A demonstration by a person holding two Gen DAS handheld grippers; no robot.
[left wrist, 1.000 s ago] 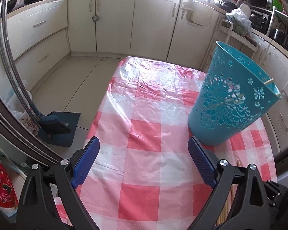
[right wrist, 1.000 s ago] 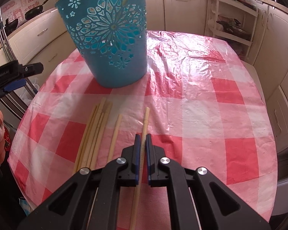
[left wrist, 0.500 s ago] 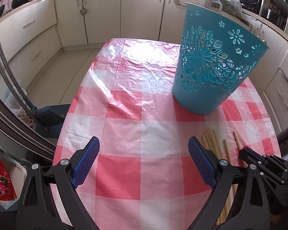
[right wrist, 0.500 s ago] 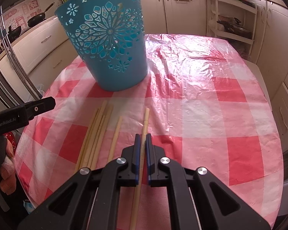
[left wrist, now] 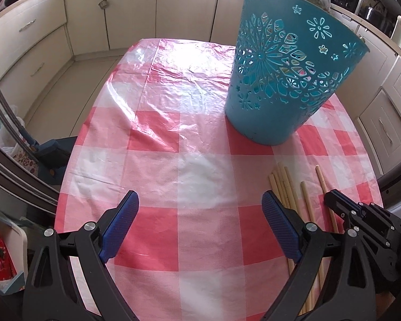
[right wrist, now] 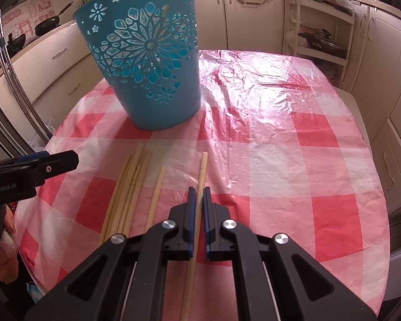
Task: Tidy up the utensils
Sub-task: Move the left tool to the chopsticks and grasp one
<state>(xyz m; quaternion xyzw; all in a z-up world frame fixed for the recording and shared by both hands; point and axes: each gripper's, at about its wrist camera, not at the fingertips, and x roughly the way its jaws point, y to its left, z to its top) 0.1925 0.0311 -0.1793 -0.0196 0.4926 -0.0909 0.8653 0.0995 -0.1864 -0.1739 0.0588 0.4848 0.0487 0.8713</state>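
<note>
Left wrist view: the left gripper [left wrist: 200, 214] hangs with its jaws wide apart and nothing between them, over bare red-and-white checked cloth [left wrist: 157, 133] on the table. The blue bin [left wrist: 286, 75] stands upright ahead and to the right, near the table's far right part. Chopsticks [left wrist: 283, 184] lie on the cloth just beyond the right blue pad, a bunch lying close together and two more apart from them. At the lower right the right gripper [left wrist: 334, 200] shows from the side, its tip at the outermost chopstick [left wrist: 322, 180]. This view alone shows the table's left edge, with the floor [left wrist: 74, 85] below it and a dustpan [left wrist: 53, 155] standing just beside the edge. The cloth to the left of and ahead of the jaws is open up to the far edge.

Right wrist view: the right gripper [right wrist: 199, 190] has its jaws closed narrowly on one chopstick [right wrist: 202, 165], which runs between the blue pads and points toward the bin [right wrist: 147, 58]. Only here is that grip plain. One single stick [right wrist: 157, 187] lies just left of it, and the bunch [right wrist: 131, 182] further left, all pointing roughly at the bin, their tips short of its base. The left gripper [right wrist: 66, 160] enters from the left edge, near the bunch; its opening cannot be told here. Part of a hand [right wrist: 5, 230] shows below it. The table's right half is open cloth up to its right edge, with cabinets [right wrist: 382, 61] close beyond.
</note>
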